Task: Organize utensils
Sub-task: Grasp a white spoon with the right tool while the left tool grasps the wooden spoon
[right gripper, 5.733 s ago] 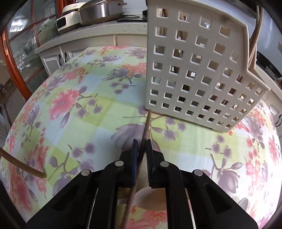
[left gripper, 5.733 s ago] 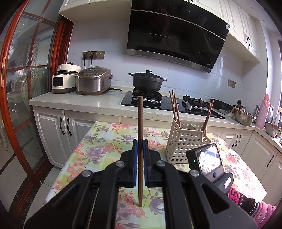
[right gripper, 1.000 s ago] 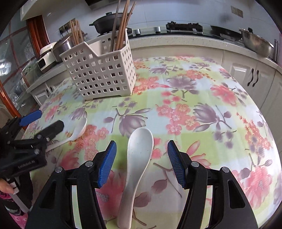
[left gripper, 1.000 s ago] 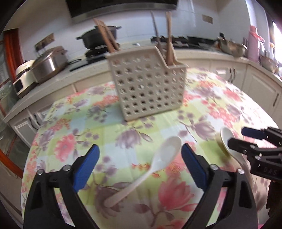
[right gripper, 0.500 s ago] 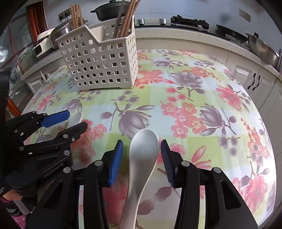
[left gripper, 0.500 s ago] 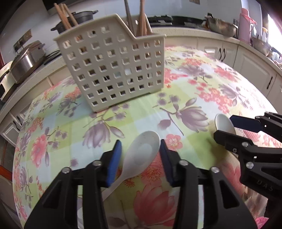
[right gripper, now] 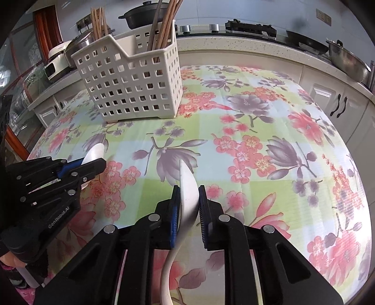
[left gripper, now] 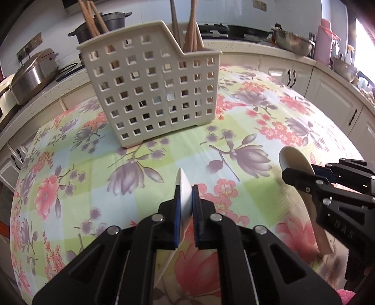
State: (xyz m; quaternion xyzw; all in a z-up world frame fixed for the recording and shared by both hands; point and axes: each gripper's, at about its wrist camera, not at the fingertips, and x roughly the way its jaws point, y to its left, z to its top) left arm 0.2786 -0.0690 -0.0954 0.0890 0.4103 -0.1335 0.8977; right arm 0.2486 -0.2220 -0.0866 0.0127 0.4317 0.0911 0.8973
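Spoon (right gripper: 187, 187) stands edgewise between the closing right gripper (right gripper: 189, 206) pads.

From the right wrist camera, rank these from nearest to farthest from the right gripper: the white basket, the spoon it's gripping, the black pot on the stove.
1. Spoon, between the right gripper jaws, which are closing.
2. White basket, ahead-left on the table.
3. Black pot, behind the basket.

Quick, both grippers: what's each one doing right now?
Left gripper: shut on a white spoon.
Right gripper: closing on the other white spoon.
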